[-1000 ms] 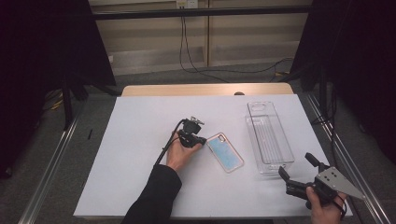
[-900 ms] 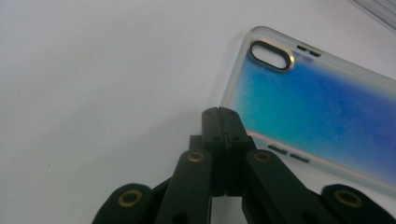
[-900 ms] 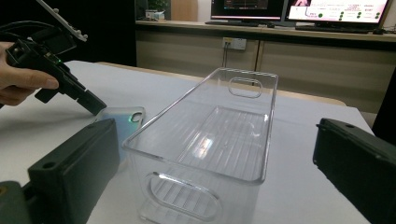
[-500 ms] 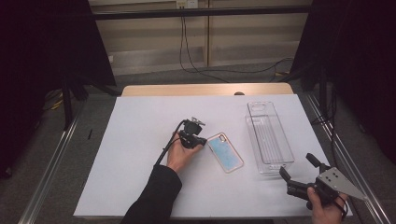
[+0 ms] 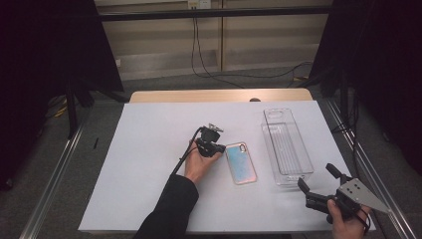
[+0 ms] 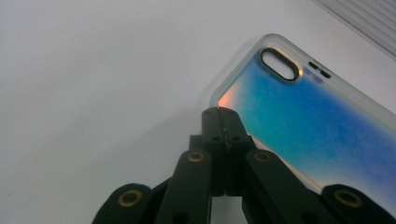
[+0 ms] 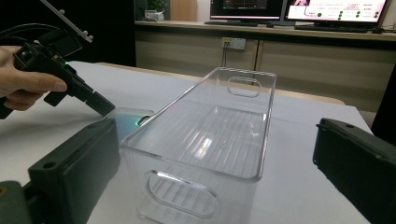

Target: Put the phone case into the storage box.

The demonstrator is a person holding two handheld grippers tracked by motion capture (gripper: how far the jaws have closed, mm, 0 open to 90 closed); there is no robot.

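At the phone case's [image 6: 308, 126] left edge the left gripper [image 6: 222, 112] sits clenched on nothing, bare sheet beside it.

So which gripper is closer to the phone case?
Left. The left gripper, jaws shut, sits at the phone case's edge; the right gripper waits beyond the clear bin.

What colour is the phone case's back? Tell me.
The phone case is iridescent blue, fading to orange at one corner, with a clear rim; the left gripper view shows it best.
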